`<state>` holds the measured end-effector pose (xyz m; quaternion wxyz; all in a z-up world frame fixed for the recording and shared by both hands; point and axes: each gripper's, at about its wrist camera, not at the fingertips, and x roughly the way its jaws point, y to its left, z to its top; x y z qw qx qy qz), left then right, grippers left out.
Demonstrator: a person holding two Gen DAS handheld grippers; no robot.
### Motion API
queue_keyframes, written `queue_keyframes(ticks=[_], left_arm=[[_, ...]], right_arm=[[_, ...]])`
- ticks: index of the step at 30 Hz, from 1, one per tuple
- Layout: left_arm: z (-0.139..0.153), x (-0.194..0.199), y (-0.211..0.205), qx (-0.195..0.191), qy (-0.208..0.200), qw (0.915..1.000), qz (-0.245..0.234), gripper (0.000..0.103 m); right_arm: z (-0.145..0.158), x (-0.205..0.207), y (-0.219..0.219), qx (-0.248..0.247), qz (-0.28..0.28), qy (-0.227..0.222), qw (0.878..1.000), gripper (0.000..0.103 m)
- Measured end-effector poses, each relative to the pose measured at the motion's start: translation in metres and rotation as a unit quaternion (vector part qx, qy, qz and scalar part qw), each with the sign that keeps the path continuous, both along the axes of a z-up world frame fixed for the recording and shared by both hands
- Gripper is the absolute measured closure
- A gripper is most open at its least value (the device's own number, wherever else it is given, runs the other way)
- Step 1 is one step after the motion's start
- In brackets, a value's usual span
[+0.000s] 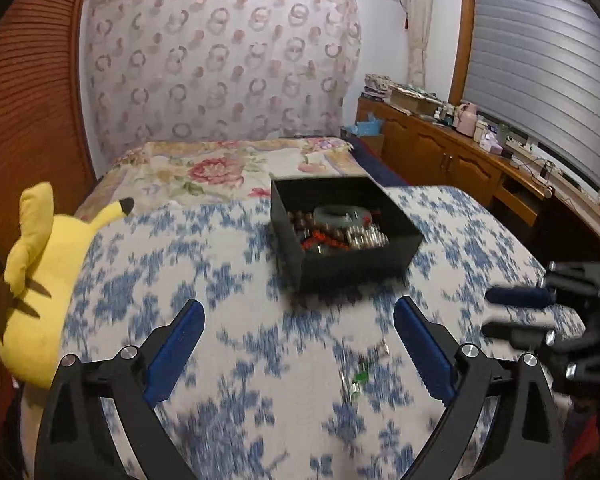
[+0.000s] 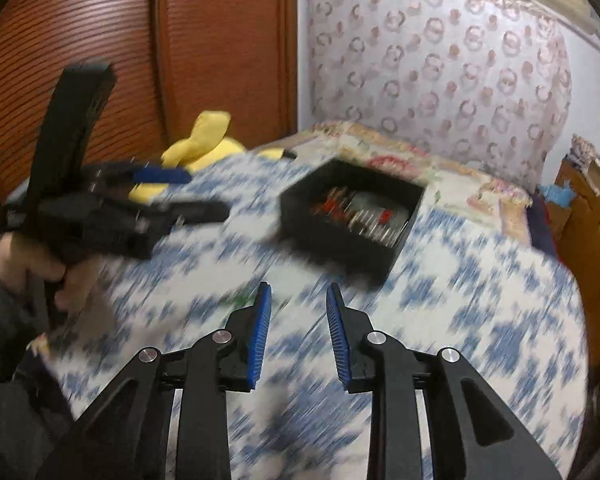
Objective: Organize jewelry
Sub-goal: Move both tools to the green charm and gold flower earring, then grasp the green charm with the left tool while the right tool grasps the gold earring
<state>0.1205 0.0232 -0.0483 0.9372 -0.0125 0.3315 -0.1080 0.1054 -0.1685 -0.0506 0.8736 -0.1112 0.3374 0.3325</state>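
An open black box [image 1: 380, 252] sits on the blue-flowered bedspread, holding bead bracelets, a grey ring-shaped piece and silver items; it also shows in the right wrist view [image 2: 332, 236]. A small green and silver jewelry piece [image 1: 360, 376] lies loose on the bedspread between my left gripper's fingers, nearer the right one. My left gripper [image 1: 298, 312] is wide open and empty, above the bedspread in front of the box. My right gripper [image 2: 298, 296] is open with a narrower gap and empty, also short of the box. Both views are motion-blurred.
A yellow plush toy [image 1: 44, 280] lies at the bed's left edge. A floral quilt [image 1: 220, 172] covers the far end of the bed. A wooden cabinet [image 1: 460, 152] with clutter runs along the right wall. A brown wardrobe [image 2: 140, 60] stands on the left.
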Motion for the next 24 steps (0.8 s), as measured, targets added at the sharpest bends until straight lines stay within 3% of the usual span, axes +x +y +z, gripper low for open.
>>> queue_keyframes(ticks=[5,7,15,17,18,22,24], left_arm=[[-0.014,-0.022,0.003,-0.006,0.016,0.9999,-0.002,0.011],[-0.017,-0.027,0.002,-0.002,0.020,0.9998,-0.004,0.011],[-0.031,-0.028,-0.008,0.013,0.040,0.9988,-0.024,0.011],[-0.034,-0.026,-0.010,0.015,0.045,0.9985,-0.028,0.011],[-0.035,-0.025,-0.011,0.016,0.048,0.9982,-0.032,0.011],[-0.038,-0.023,-0.018,0.020,0.054,0.9972,-0.049,0.011],[-0.039,-0.021,-0.024,0.023,0.057,0.9964,-0.059,0.017]], right_arm=[[-0.026,-0.028,0.009,-0.008,0.020,0.035,0.999,0.072],[-0.035,-0.034,0.013,-0.014,0.029,0.047,0.998,0.066],[-0.055,-0.039,0.032,-0.062,0.048,0.057,0.995,0.066],[-0.054,-0.039,0.032,-0.067,0.046,0.055,0.995,0.076],[-0.053,-0.037,0.032,-0.067,0.045,0.055,0.995,0.086],[-0.052,-0.035,0.027,-0.064,0.049,0.052,0.995,0.087],[-0.051,-0.032,0.019,-0.059,0.040,0.050,0.996,0.087]])
